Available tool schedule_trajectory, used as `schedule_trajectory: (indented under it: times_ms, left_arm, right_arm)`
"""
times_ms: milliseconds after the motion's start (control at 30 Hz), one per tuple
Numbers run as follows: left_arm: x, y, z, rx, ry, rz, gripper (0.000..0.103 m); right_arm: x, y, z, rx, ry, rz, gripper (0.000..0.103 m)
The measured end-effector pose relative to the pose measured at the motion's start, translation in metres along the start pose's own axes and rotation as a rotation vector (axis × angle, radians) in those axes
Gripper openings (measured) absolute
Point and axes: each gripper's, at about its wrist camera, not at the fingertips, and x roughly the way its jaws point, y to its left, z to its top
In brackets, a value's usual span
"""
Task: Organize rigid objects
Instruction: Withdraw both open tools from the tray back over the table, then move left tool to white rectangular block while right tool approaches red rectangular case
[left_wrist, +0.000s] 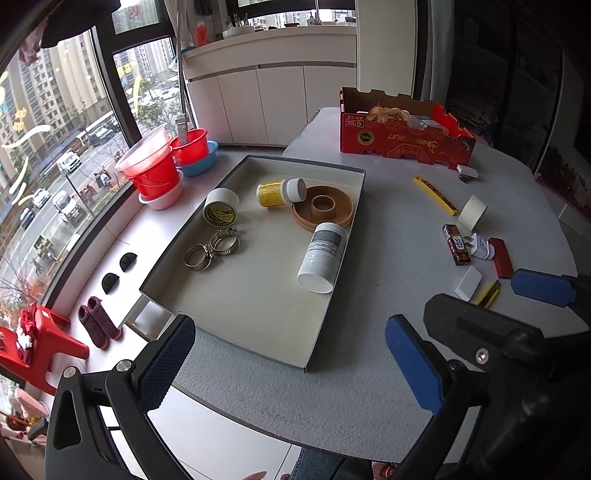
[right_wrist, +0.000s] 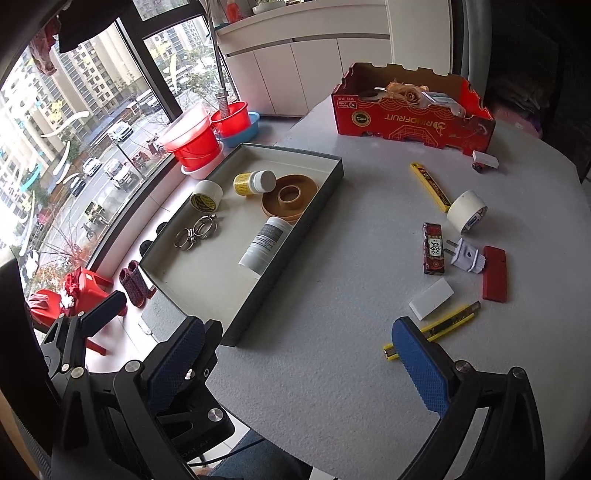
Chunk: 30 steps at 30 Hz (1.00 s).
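Two grippers were wide apart and empty: left gripper hovered over the near table edge by the tray's near corner, right gripper over bare table further right. Neither touched anything.

Nearest loose item to the right gripper was the yellow cutter, lying flat just beyond its right finger, with the white block touching or just beside it. My read: take the cutter next, closing across its narrow width near the middle, jaws square to its long axis so it doesn't pivot. Approach low; it's thin, so the fingertips need to reach the table surface. Watch the block, which could get nudged.

Beyond those: red case, plug, dark packet, tape roll, second cutter, all well apart from the tray.

Tray sat left of them, already holding a white bottle, two clamps, a tape ring, a yellow bottle and a small roll. Free floor was in its near half; I'd drop there.

Red box was farthest back.
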Motion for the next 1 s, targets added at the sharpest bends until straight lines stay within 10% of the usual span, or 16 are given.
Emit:
schedule_trajectory:
  times_ms: [633, 1000]
  left_arm:
    - [0.053, -0.154, -0.01, 0.305, 0.11, -0.174, 0.103]
    - [0.104, -0.187, 0.032, 0.348, 0.104, -0.103, 0.103]
  right_arm:
    - [-0.012, -0.207, -0.121, 0.445, 0.069, -0.158, 0.102]
    - [-0.01, -0.209, -0.134, 0.401, 0.066, -0.189, 0.103]
